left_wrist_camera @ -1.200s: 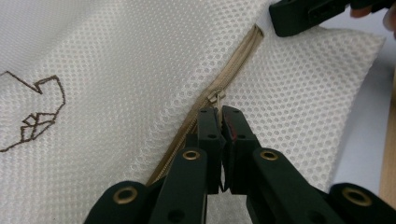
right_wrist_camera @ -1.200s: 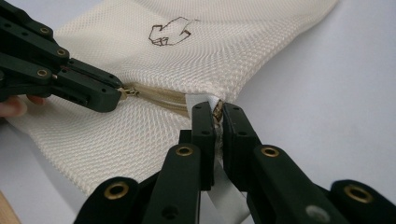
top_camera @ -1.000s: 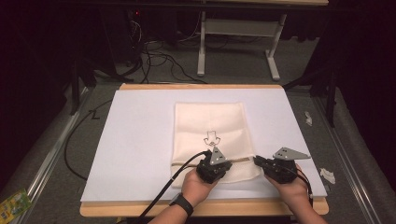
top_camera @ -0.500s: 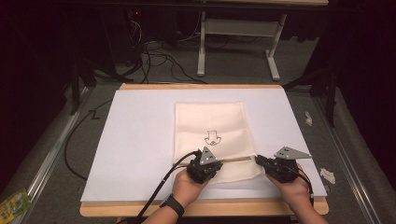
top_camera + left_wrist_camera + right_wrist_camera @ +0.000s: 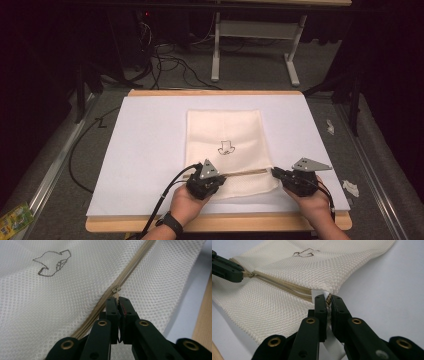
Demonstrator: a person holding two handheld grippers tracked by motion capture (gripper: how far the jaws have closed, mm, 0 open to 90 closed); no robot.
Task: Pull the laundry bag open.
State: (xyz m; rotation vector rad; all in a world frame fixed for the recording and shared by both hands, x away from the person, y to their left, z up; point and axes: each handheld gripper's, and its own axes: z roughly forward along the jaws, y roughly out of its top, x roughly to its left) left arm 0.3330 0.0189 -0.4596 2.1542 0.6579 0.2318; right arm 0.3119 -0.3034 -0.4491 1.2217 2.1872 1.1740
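A cream mesh zip bag (image 5: 225,125) with a small black drawing (image 5: 227,148) lies flat on the white table cover (image 5: 145,150). Its beige zipper (image 5: 247,173) runs across the near end. My left gripper (image 5: 216,177) (image 5: 117,300) is shut on the pull of the zipper slider (image 5: 115,289), at the bag's near left. My right gripper (image 5: 275,172) (image 5: 327,298) is shut on the bag's corner at the zipper's right end, where a white tab (image 5: 318,293) shows. In the right gripper view, the left gripper (image 5: 239,273) sits at the far end of the zipper (image 5: 279,282), which looks parted between the two.
The table's wooden front edge (image 5: 225,222) lies just behind both hands. Cables (image 5: 165,60) and a desk frame (image 5: 250,50) lie on the floor beyond the table. Paper scraps (image 5: 350,187) sit right of it, and a green packet (image 5: 15,217) at lower left.
My left gripper has slid left along the zipper with the slider pull in it. The right gripper has stayed put on the bag's corner.
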